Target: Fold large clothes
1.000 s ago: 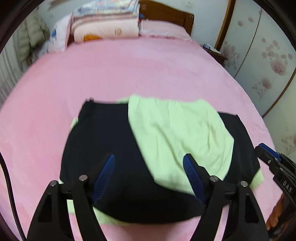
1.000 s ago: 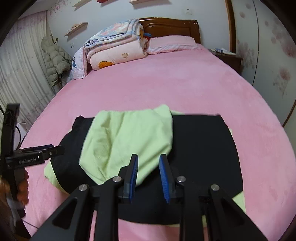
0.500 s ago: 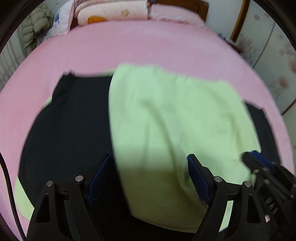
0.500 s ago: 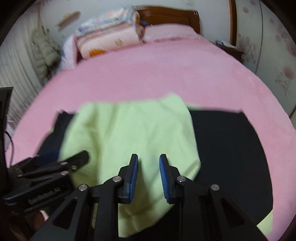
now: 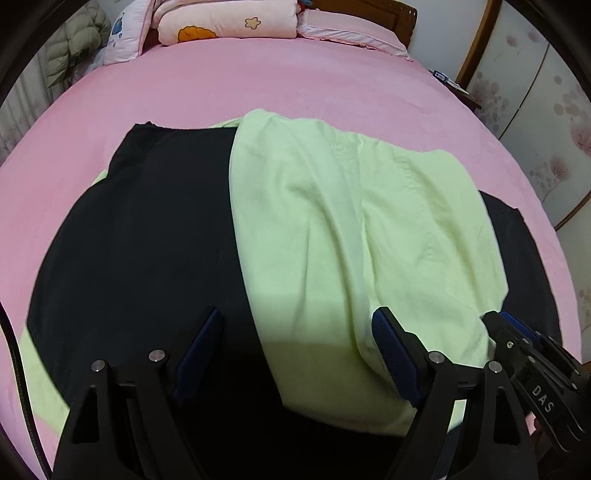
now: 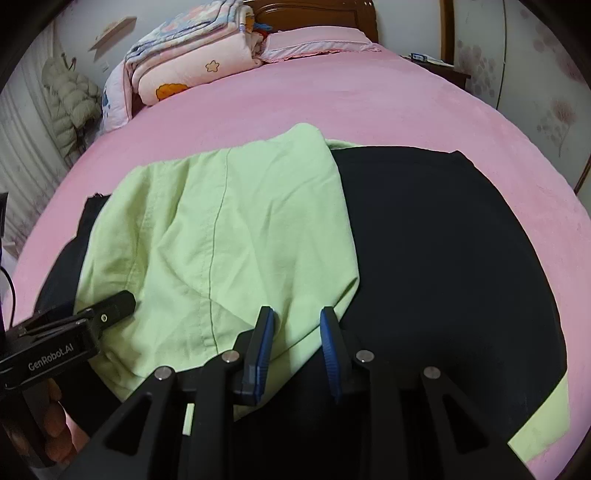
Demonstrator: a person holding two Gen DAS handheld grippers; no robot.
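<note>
Two grippers hung low over the garment [image 5: 332, 240], nothing clamped. L gripper [image 5: 295, 354] wide apart; R gripper [image 6: 295, 347] narrow, jaws opening. Next, prob.: pinch near hem.

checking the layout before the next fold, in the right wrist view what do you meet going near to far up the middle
right gripper → light green garment → pink bed cover → pink pillow → wooden headboard

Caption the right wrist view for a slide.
Right gripper, jaws opening, empty, over green flap folded onto black garment on pink bed.
</note>
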